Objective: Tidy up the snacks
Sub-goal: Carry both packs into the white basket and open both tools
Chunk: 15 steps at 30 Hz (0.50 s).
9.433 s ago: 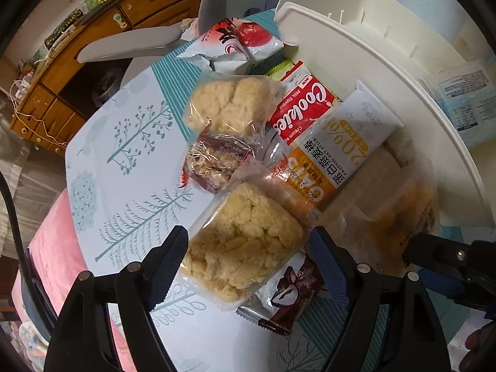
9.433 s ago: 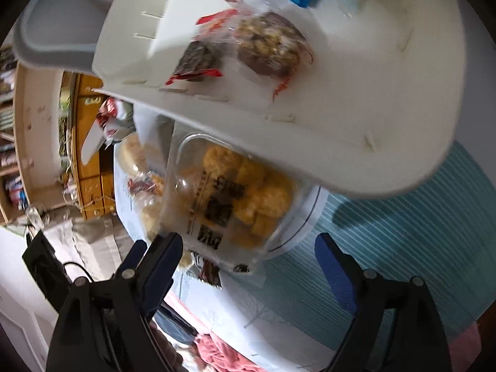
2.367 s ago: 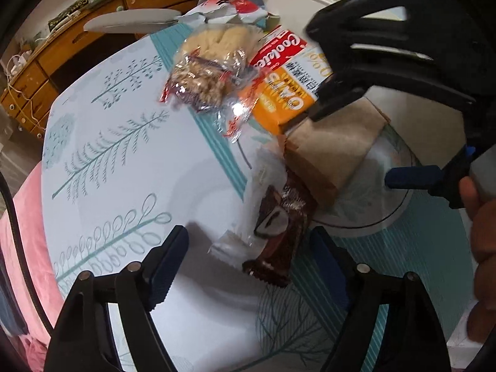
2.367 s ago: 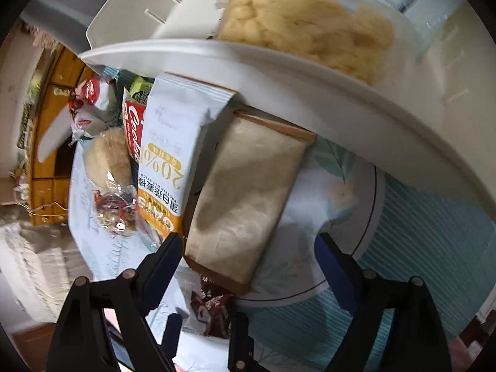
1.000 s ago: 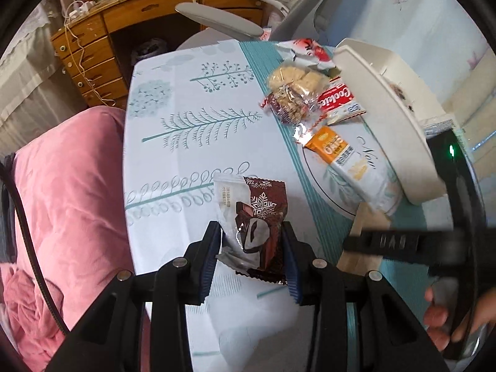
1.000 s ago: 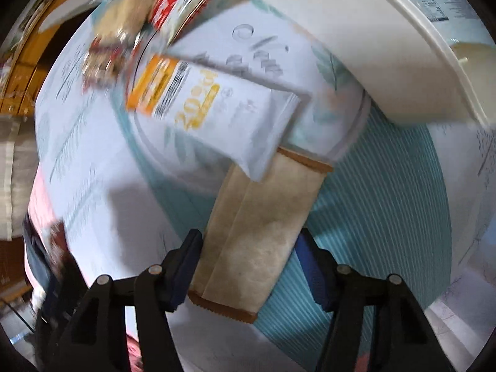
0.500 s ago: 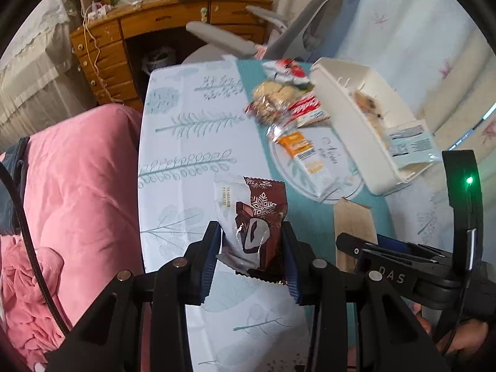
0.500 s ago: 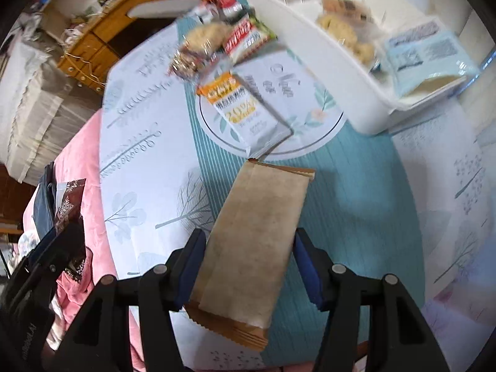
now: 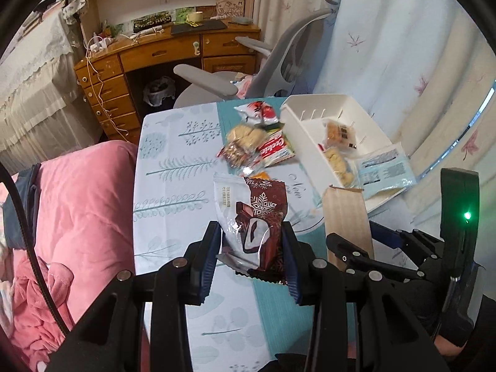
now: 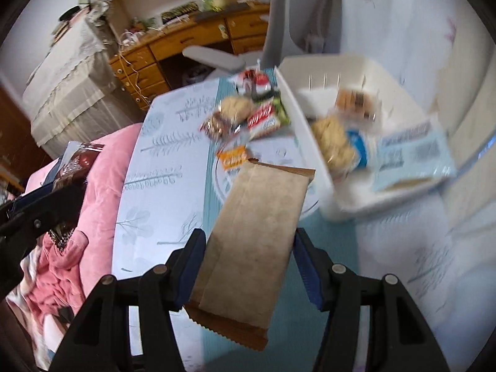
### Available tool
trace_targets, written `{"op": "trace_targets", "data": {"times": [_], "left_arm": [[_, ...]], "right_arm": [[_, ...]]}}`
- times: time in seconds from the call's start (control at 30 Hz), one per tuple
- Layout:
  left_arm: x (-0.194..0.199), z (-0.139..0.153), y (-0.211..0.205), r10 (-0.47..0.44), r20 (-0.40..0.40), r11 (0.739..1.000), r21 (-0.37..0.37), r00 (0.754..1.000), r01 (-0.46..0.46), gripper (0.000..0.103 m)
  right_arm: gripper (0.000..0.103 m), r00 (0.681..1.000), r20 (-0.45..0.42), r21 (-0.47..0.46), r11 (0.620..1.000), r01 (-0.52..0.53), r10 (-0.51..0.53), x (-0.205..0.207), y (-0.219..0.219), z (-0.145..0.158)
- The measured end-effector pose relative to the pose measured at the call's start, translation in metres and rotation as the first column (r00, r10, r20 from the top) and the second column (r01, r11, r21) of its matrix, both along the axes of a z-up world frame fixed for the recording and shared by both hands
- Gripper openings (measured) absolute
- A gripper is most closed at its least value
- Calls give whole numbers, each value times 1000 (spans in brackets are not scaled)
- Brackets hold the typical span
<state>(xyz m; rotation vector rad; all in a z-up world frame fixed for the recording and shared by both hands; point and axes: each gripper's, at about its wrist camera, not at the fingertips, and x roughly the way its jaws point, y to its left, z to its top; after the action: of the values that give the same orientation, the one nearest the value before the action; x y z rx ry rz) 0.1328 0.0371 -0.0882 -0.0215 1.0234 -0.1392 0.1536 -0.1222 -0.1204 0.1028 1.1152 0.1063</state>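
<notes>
My left gripper (image 9: 251, 248) is shut on a brown chocolate snack packet (image 9: 255, 217) and holds it high above the table. My right gripper (image 10: 249, 255) is shut on a flat brown paper packet (image 10: 257, 226), also lifted; it shows in the left wrist view (image 9: 345, 217) at the right. A white bin (image 9: 297, 124) at the table's far right holds several snack packs. More snacks lie left of it: a red Cookies pack (image 9: 274, 148), a nut bar (image 9: 235, 153), a pale rice cake (image 9: 245, 133) and an orange-and-white bar (image 10: 234, 158).
A pale blue packet (image 9: 384, 170) lies at the bin's near end. The table has a leaf-print cloth with a teal strip (image 9: 272, 325). A pink blanket (image 9: 77, 201) lies at the left. A grey office chair (image 9: 248, 83) and a wooden desk (image 9: 161, 52) stand beyond.
Both grippers have risen and pulled back from the table with their packets held, so the table and bin look smaller and farther. The right wrist view is blurred by motion.
</notes>
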Motion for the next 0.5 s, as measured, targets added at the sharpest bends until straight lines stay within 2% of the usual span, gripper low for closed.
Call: {"op": "trace_targets", "data": {"times": [0.23, 0.5], "left_arm": [[10, 11, -56, 41, 1, 999, -19, 999, -41, 37], [25, 15, -119, 56, 10, 997, -51, 998, -55, 37]], "right_arm": [[58, 990, 83, -42, 993, -111, 114, 1, -42, 22], [58, 961, 163, -128, 971, -204, 224, 0, -97, 40]]}}
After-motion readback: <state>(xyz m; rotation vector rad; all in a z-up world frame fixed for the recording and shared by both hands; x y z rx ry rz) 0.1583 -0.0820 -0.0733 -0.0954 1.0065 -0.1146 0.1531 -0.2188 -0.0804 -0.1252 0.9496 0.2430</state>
